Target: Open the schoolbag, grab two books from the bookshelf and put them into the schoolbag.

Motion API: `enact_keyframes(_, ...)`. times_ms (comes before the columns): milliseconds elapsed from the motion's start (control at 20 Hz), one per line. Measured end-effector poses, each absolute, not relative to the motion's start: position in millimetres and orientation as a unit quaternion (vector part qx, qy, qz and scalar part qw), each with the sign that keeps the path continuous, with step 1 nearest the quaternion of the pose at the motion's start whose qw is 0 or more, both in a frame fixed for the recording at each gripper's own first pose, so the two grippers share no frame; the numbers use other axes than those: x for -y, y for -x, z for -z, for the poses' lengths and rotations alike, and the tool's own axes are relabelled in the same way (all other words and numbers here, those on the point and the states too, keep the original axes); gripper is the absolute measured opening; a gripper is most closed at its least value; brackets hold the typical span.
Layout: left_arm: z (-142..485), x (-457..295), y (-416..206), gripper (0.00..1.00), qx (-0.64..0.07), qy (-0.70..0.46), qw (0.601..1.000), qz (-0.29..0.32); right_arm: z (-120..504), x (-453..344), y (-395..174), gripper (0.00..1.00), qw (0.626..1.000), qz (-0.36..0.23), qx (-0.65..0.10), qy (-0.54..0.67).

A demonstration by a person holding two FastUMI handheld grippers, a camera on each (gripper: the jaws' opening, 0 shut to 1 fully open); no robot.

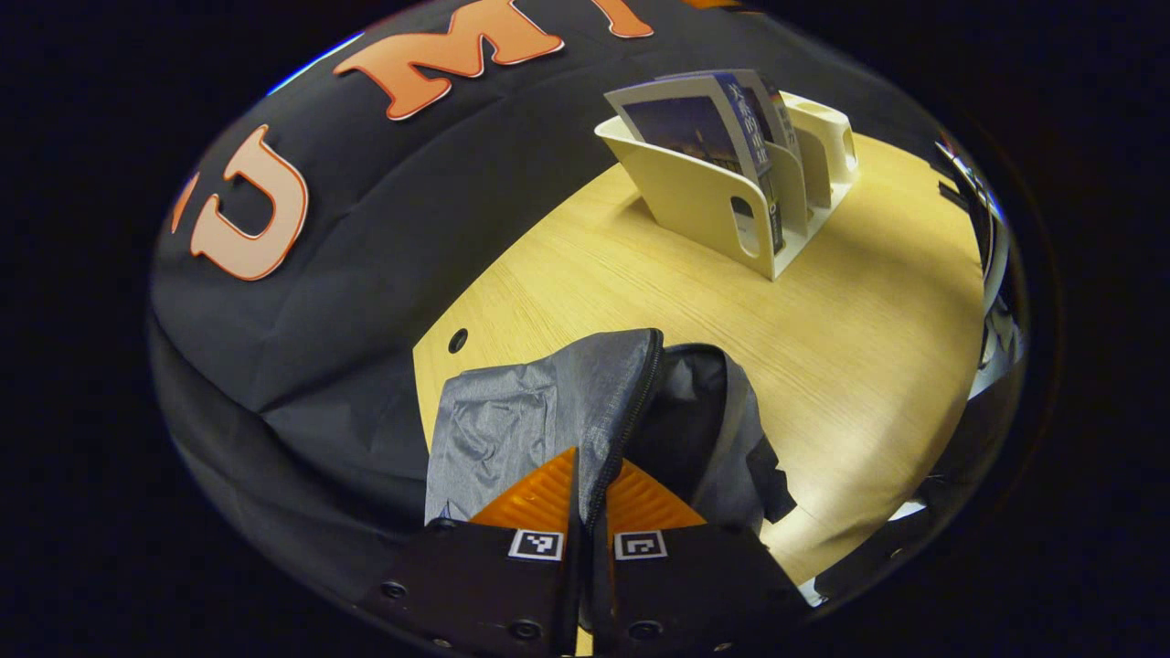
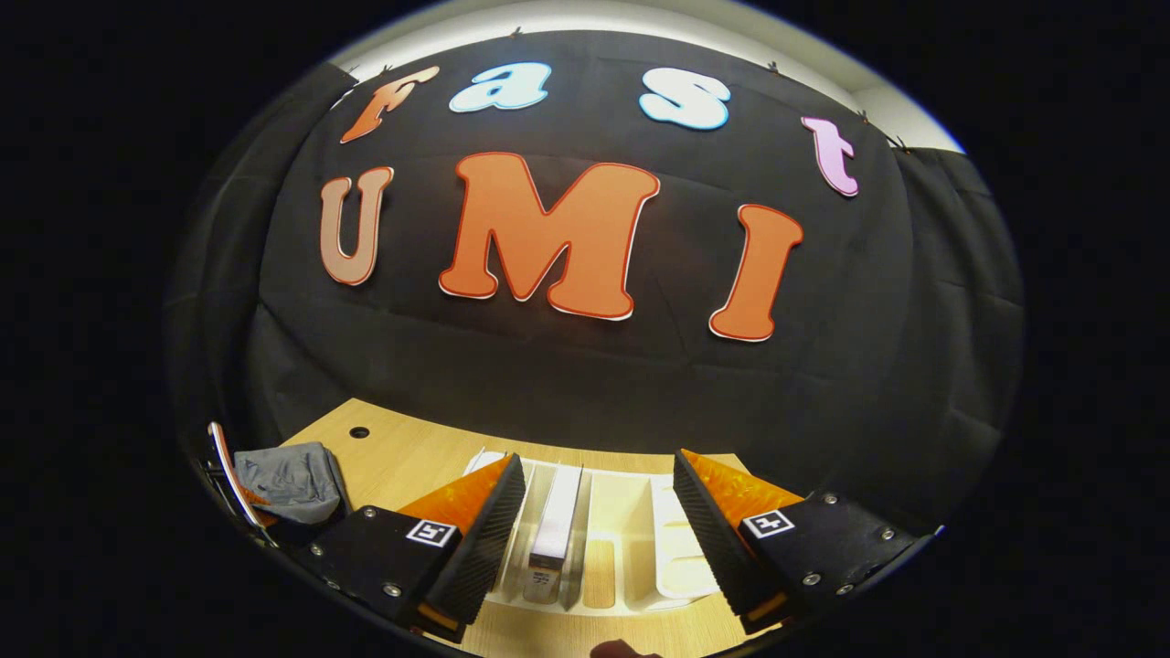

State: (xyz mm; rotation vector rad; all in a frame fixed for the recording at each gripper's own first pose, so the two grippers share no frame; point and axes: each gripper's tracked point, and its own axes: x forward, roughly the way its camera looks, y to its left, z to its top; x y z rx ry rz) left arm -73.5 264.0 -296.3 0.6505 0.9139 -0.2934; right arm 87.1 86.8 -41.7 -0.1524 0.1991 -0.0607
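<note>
The grey schoolbag [image 1: 548, 411] is seen at the lower middle of the left gripper view, lying on the wooden counter [image 1: 868, 347], its zipper edge running up from between the fingers and a dark opening shown to the right of it. The left tongs [image 1: 585, 498] are closed almost fully, and the zipper edge of the bag is pinched between them. At the upper right of that view the cream bookshelf [image 1: 704, 206] is set well apart from the bag, with books [image 1: 704, 123] held upright in its slots. In the right gripper view the right tongs [image 2: 599, 521] are spread wide with nothing held, placed over the bookshelf [image 2: 640, 548], where a book [image 2: 556, 521] is seen edge-on between the fingers. The schoolbag [image 2: 292, 480] appears at the lower left of that view.
</note>
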Motion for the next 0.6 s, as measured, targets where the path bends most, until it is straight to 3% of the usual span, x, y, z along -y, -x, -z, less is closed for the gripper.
enact_keyframes(300, 261, -281, 54, 0.06, -0.431, -0.262, 0.842, 0.192, 36, -119, -100, 0.98, 0.984, 0.050, -0.129, 0.114)
enact_keyframes(600, 237, -296, 37, 0.07, -0.447, -0.228, 0.832, 0.239, 58, -164, -113, 0.98, 0.971, 0.007, -0.223, 0.089)
